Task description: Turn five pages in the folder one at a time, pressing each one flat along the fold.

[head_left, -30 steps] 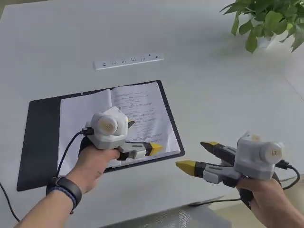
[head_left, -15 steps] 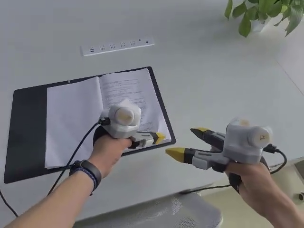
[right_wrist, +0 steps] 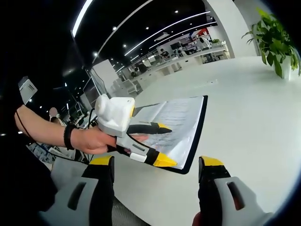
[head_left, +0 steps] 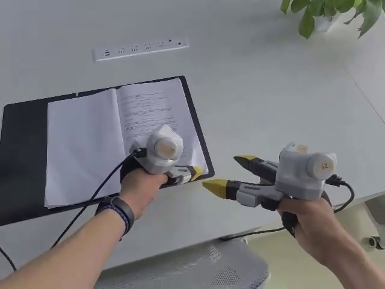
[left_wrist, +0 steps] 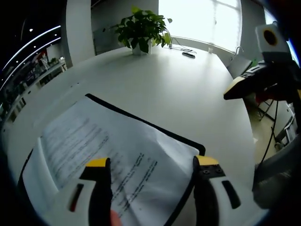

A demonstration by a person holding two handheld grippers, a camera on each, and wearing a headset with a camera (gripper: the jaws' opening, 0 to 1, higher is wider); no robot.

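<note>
Folder (head_left: 21, 162) lies open on table (head_left: 271, 90), left of centre; your left gripper (left_wrist: 153, 162) sits over its near right page corner, jaws spread, gripping nothing; your right gripper (head_left: 228, 173) is just right of folder, jaws apart, empty.

White surface (head_left: 271, 90): open black folder (head_left: 84, 141) lying flat near front edge, printed pages up; white power strip (head_left: 139, 48) beyond it; potted plant (head_left: 328, 15) far right

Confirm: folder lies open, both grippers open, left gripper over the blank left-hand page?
No: the left gripper, open, is over the printed right-hand page; the left gripper view shows it. The folder lies open, and the right gripper is open.
</note>
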